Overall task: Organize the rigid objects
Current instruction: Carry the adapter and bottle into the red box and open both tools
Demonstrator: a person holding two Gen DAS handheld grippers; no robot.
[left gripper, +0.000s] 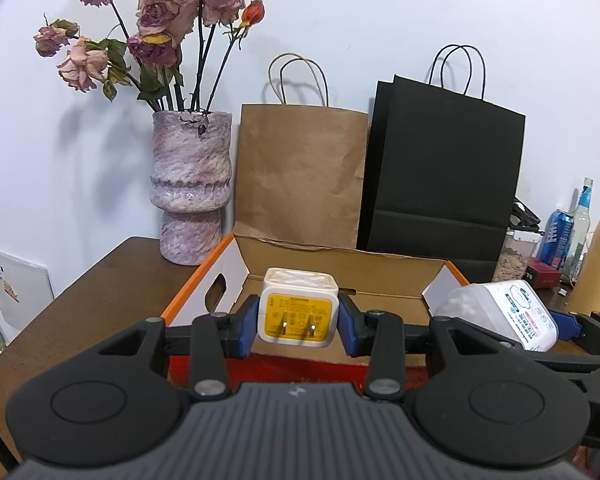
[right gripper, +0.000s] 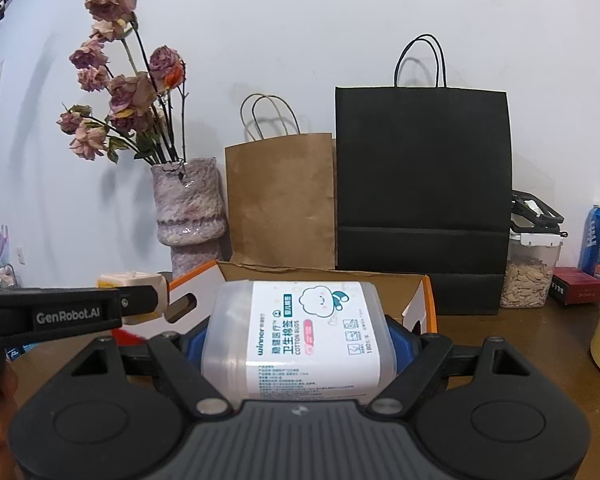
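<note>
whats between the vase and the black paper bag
The brown paper bag stands between the vase and the black paper bag, all in a row against the wall behind the open cardboard box. Both wrist views show it.

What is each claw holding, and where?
Left claw: plug adapter, by its sides. Right claw: cotton bud box, by its sides.

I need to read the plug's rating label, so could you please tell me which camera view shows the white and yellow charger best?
The left wrist view: the charger faces the camera, yellow face and both prongs clear, clamped in the left hand-held gripper. The right wrist view shows only its side, partly hidden by that gripper's finger.
</note>
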